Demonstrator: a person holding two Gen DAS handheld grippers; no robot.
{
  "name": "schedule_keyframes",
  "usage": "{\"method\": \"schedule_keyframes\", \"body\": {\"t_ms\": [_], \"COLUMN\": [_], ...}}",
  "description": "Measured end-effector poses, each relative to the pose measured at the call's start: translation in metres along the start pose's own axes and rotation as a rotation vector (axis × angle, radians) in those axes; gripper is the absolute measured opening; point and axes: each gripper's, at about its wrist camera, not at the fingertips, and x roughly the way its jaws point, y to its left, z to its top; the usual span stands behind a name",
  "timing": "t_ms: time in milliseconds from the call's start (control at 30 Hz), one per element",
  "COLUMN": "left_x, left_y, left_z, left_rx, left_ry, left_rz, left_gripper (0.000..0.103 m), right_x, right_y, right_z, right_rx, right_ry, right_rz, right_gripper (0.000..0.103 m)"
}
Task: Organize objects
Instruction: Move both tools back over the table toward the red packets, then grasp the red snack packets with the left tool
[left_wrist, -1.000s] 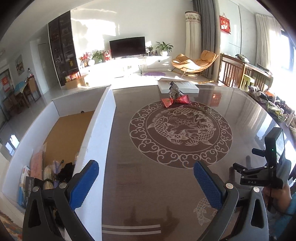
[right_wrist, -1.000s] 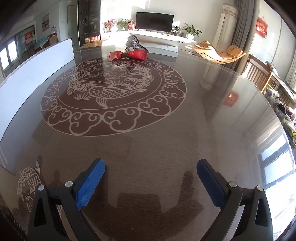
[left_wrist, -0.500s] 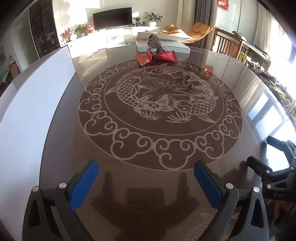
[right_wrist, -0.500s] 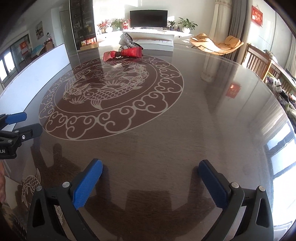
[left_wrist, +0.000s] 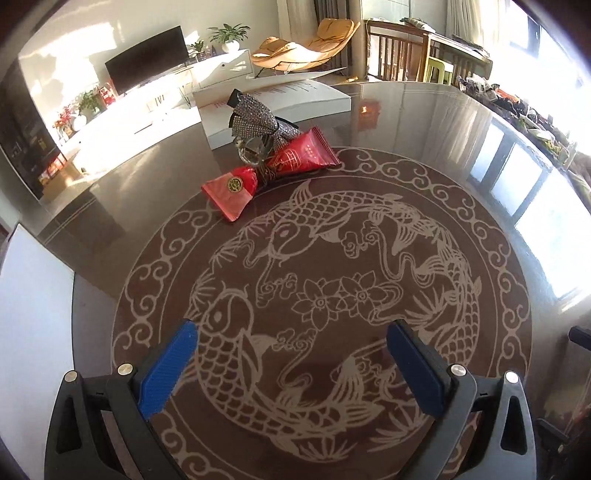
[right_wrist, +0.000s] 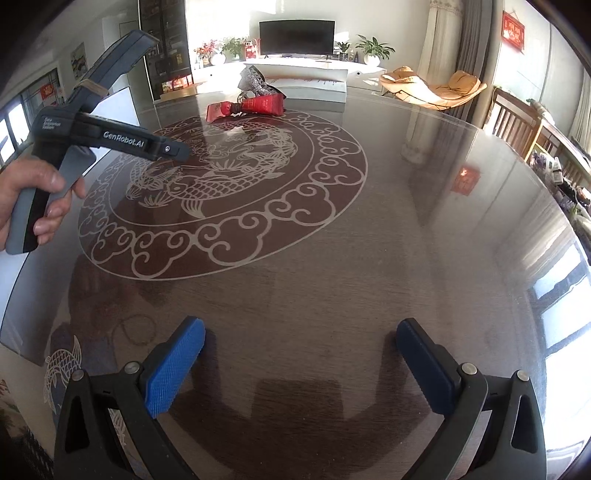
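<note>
A small heap lies at the far side of the table's fish emblem: a pink-red pouch (left_wrist: 231, 192), a red snack packet (left_wrist: 304, 153) and a glittery silver bow hair clip (left_wrist: 255, 118) on top. My left gripper (left_wrist: 291, 363) hovers open over the emblem, well short of the heap, nothing between its blue pads. My right gripper (right_wrist: 301, 363) is open too, low over the near table edge. The right wrist view shows the heap far off, the packet (right_wrist: 264, 104) and clip (right_wrist: 253, 81), with a hand (right_wrist: 22, 201) holding the left gripper's body (right_wrist: 110, 138) at left.
A flat white box (left_wrist: 273, 101) lies behind the heap. A white bin wall (left_wrist: 33, 325) runs along the table's left side. The dark glossy table (right_wrist: 406, 229) stretches right to a cluttered shelf (left_wrist: 517, 107). A wooden chair (right_wrist: 517, 122) stands far right.
The left gripper swung away from the white bin and advanced across the emblem toward the heap, which now looks much closer. Its body has come into the right wrist view.
</note>
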Motion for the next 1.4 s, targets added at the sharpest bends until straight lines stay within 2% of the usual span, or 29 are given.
{"method": "schedule_keyframes", "body": {"t_ms": [133, 367, 533, 567, 633, 667, 700, 733, 767, 833, 933, 1133, 1233, 1267, 1300, 1333, 1400], "left_x": [0.020, 0.049, 0.074, 0.075, 0.070, 0.065, 0.062, 0.058, 0.052, 0.038, 0.008, -0.060, -0.072, -0.073, -0.072, -0.071, -0.067], "left_y": [0.011, 0.027, 0.036, 0.036, 0.036, 0.035, 0.035, 0.033, 0.031, 0.027, 0.023, 0.010, 0.020, 0.022, 0.023, 0.023, 0.030], "left_z": [0.040, 0.090, 0.098, 0.094, 0.086, 0.083, 0.079, 0.073, 0.064, 0.042, -0.009, -0.122, -0.147, -0.149, -0.150, -0.149, -0.148], "left_rx": [0.027, 0.001, -0.030, -0.021, -0.020, -0.022, -0.027, -0.031, -0.034, -0.062, -0.145, -0.272, -0.352, -0.361, -0.363, -0.362, -0.398], "left_ry": [-0.011, -0.065, -0.036, -0.038, -0.078, -0.089, -0.087, -0.092, -0.096, -0.100, -0.099, -0.089, -0.096, -0.095, -0.090, -0.086, -0.071], "left_rz": [0.039, 0.039, -0.038, -0.067, -0.125, -0.121, -0.119, -0.114, -0.106, -0.091, -0.075, 0.052, 0.089, 0.104, 0.122, 0.150, 0.180], "left_gripper": [0.103, 0.103, 0.103, 0.099, 0.051, 0.041, 0.038, 0.028, 0.027, 0.027, 0.027, 0.027, 0.029, 0.032, 0.042, 0.058, 0.074], "right_x": [0.000, -0.001, -0.003, -0.003, -0.004, -0.004, -0.004, -0.004, -0.004, -0.005, -0.006, -0.007, -0.006, -0.006, -0.006, -0.006, -0.005], "right_y": [0.000, 0.001, 0.000, 0.000, 0.000, 0.000, 0.001, 0.001, 0.000, 0.001, -0.001, 0.000, -0.001, -0.001, -0.002, -0.002, -0.003], "right_z": [0.000, -0.001, -0.001, -0.001, -0.001, 0.000, 0.000, 0.000, 0.000, 0.000, -0.001, -0.001, -0.001, -0.001, -0.001, -0.001, -0.001], "right_rx": [0.005, 0.005, 0.007, 0.009, 0.011, 0.011, 0.012, 0.013, 0.013, 0.015, 0.019, 0.013, 0.013, 0.014, 0.016, 0.019, 0.022], "right_ry": [0.003, 0.003, 0.000, -0.001, -0.003, -0.003, -0.004, -0.004, -0.004, -0.004, -0.006, -0.009, -0.009, -0.008, -0.006, -0.005, -0.003], "right_rz": [0.006, 0.007, -0.004, -0.009, -0.017, -0.019, -0.021, -0.023, -0.024, -0.026, -0.031, -0.039, -0.038, -0.036, -0.033, -0.031, -0.027], "right_gripper": [0.103, 0.103, 0.103, 0.103, 0.103, 0.103, 0.103, 0.103, 0.103, 0.103, 0.103, 0.103, 0.103, 0.103, 0.103, 0.103, 0.103]}}
